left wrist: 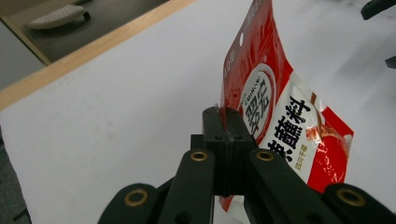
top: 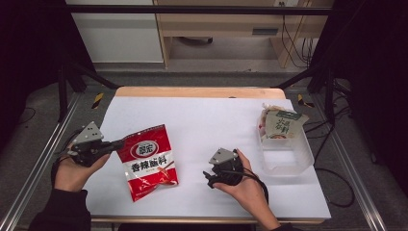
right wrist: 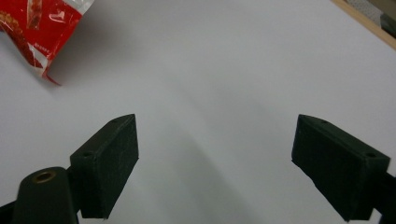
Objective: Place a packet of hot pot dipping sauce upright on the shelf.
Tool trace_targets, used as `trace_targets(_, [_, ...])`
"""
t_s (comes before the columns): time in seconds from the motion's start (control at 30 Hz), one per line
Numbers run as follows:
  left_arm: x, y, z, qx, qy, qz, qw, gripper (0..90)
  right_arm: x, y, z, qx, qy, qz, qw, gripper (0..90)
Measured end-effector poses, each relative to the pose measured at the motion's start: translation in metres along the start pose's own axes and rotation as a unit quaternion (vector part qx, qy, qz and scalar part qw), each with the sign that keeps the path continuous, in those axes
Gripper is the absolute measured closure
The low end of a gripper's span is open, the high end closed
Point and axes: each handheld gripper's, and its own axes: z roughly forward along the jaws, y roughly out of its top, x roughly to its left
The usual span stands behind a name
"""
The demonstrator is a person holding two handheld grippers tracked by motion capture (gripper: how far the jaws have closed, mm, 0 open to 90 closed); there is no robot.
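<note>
High view | my left gripper (top: pixel 117 143) clamps red pouch (top: pixel 149 161) at 9 o'clock | my right gripper (top: pixel 208 176) spread wide | white table (top: pixel 211 120), wood edge | clear tub (top: pixel 286 154) at 3 | dark room

Your counter (top: pixel 216 115) has a white top with a pale wooden strip along its far edge. Metal rails (top: pixel 29 178) run down both of its sides over a grey floor (top: pixel 43 110). Beyond it you face a white panel (top: pixel 115 38) and a light wooden cabinet (top: pixel 216 24), with black cables (top: pixel 293 43) hanging at its right. Dark frame bars (top: pixel 192 9) cross overhead, and both sides are in shadow.
</note>
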Motion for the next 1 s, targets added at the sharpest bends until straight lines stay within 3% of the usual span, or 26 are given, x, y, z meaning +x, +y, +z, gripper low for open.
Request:
trace_targets(0.1, [-0.004,0.016,-0.003,-0.002,-0.004,0.021,0.9998,90.0,-0.005,0.006,-0.007,-0.003,0.002,-0.002,1.0,15.5])
trace_targets(0.2, [-0.008,0.028,-0.002,-0.013,-0.017,0.029,0.9994,90.0,-0.011,0.014,-0.015,-0.003,0.001,-0.007,1.0,15.3])
trace_targets(0.37, [-0.015,0.043,0.005,-0.01,-0.025,0.05,0.9984,90.0,-0.019,0.026,-0.024,0.0,0.007,-0.016,0.9998,15.3])
trace_targets(0.73, [-0.029,0.066,0.013,-0.021,-0.041,0.065,0.9968,90.0,-0.024,0.055,-0.044,0.009,0.048,-0.038,0.9981,17.9])
trace_targets(0.83, [-0.031,0.07,0.015,-0.021,-0.043,0.068,0.9965,90.0,-0.026,0.059,-0.047,0.009,0.063,-0.035,0.9974,18.6])
trace_targets(1.0, [-0.033,0.076,0.016,-0.021,-0.043,0.07,0.9964,90.0,-0.028,0.064,-0.051,0.014,0.067,-0.039,0.9969,19.8])
